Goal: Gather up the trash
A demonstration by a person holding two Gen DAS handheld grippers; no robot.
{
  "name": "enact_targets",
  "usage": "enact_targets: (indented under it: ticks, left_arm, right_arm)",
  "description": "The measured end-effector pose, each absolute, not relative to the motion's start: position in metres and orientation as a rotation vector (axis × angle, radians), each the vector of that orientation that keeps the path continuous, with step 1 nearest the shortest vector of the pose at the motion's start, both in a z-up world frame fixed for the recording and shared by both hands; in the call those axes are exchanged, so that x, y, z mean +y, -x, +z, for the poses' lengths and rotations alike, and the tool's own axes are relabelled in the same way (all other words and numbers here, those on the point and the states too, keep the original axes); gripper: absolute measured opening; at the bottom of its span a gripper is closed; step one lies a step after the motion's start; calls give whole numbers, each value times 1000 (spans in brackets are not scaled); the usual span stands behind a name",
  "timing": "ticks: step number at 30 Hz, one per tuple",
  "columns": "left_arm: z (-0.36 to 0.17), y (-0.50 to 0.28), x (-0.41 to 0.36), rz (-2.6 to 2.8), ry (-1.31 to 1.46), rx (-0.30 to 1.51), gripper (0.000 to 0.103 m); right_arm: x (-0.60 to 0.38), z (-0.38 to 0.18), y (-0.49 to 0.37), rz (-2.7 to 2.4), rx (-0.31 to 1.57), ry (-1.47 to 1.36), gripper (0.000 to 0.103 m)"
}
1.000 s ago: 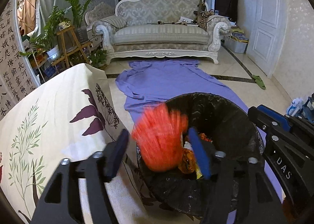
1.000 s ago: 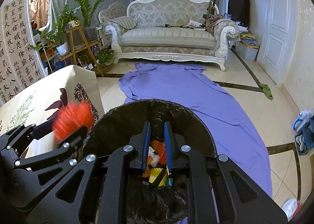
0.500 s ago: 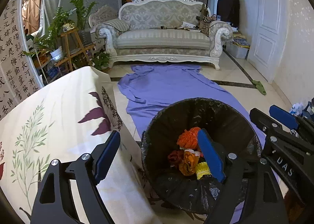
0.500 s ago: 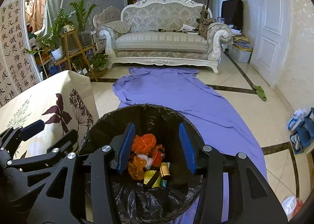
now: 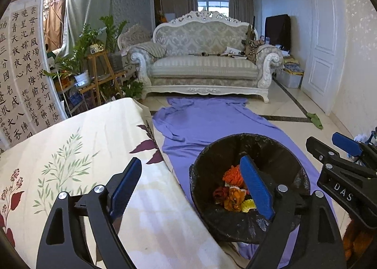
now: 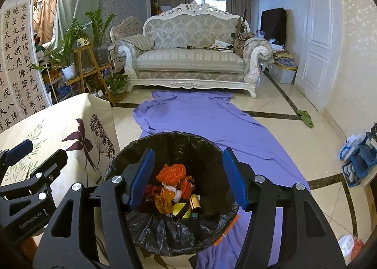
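Note:
A bin lined with a black bag (image 5: 278,151) (image 6: 169,141) stands on the floor beside the table. Inside lies trash: an orange fluffy ball (image 5: 232,173) (image 6: 173,172), crumpled orange and yellow wrappers (image 6: 165,200) and a small gold can (image 6: 195,201). My left gripper (image 5: 188,189) hangs over the table edge and the bin rim, its jaws opening, nothing between them. My right gripper (image 6: 188,178) hovers above the bin's mouth, jaws opening and empty; it also shows at the right edge of the left wrist view as the right gripper (image 5: 341,167).
A table with a cream floral cloth (image 5: 82,163) (image 6: 59,127) sits to the left of the bin. A purple sheet (image 5: 212,120) (image 6: 200,116) runs along the tiled floor toward a white sofa (image 5: 205,66). Plants on a wooden stand (image 5: 99,61) are at left, shoes (image 6: 358,158) at right.
The orange ball left my left gripper and now lies in the bin. Both grippers have opened wider and pulled up and back from the bin.

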State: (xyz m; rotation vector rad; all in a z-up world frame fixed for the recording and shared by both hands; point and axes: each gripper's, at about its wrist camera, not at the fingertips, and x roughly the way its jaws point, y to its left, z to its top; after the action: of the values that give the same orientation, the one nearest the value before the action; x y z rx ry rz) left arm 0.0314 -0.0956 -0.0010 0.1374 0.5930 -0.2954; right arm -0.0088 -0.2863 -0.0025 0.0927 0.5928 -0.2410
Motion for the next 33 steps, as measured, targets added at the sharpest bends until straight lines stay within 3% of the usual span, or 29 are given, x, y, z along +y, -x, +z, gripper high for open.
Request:
enact_targets:
  ticks: [4,33]
  left_arm:
    - [4,-21,-92,-301,-138,567,83]
    - [10,-7,-84,-312,-131,549,83]
  right_arm:
    - [-281,3,21,-244,579,-86,64]
    - [-271,14,44,-260,545,-86,65]
